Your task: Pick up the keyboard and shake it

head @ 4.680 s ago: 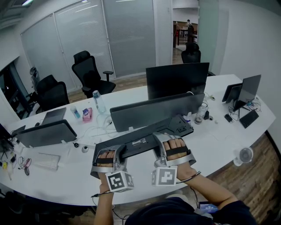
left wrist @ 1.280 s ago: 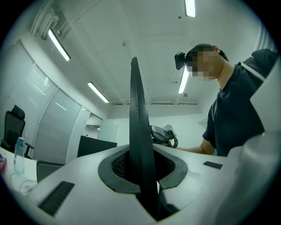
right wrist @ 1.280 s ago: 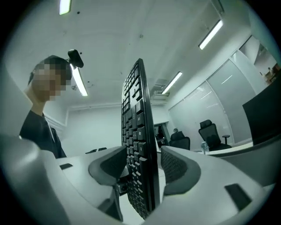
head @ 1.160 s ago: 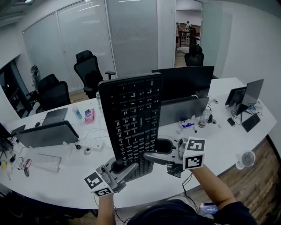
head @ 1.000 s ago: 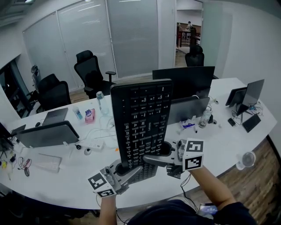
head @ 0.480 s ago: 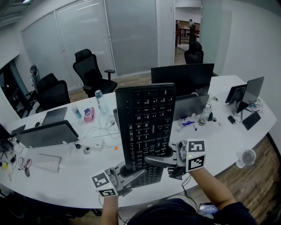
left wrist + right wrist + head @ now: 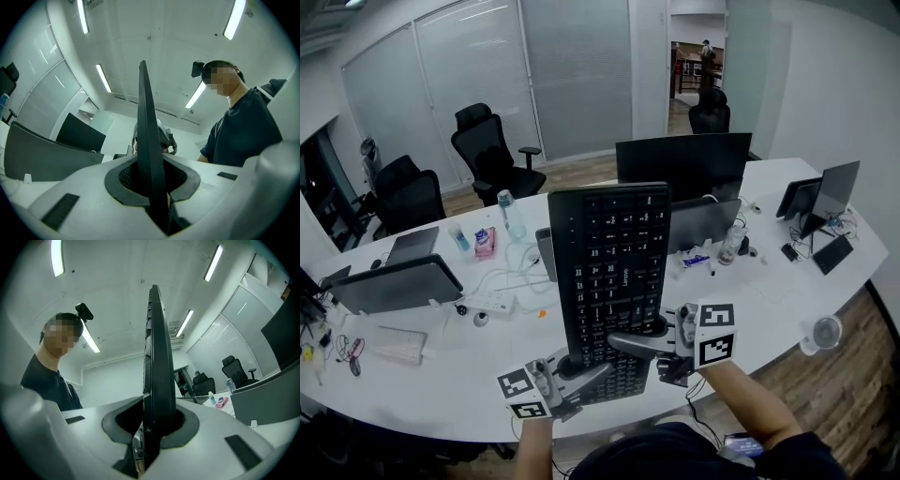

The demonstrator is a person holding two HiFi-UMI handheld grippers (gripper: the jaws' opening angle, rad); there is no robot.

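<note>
A black keyboard (image 7: 614, 272) stands upright on its short end above the white desk (image 7: 441, 375), keys facing me. My left gripper (image 7: 577, 367) is shut on its lower edge from the left; the left gripper view shows the keyboard (image 7: 147, 140) edge-on, wedged between the jaws of that gripper (image 7: 157, 187). My right gripper (image 7: 633, 339) reaches in from the right at the lower end, its jaws closing. In the right gripper view the keyboard (image 7: 157, 357) sits edge-on between the right gripper (image 7: 152, 427) pads, which press against it.
Behind the keyboard stand two dark monitors (image 7: 684, 164), with a laptop (image 7: 394, 281) at left. A water bottle (image 7: 508, 214), a power strip (image 7: 492, 303), a glass (image 7: 731, 242) and a small fan (image 7: 825, 330) are on the desk. Office chairs (image 7: 487, 150) stand beyond.
The upright keyboard has drifted a little to the right and settled slightly lower. Both grippers have stayed at its lower end.
</note>
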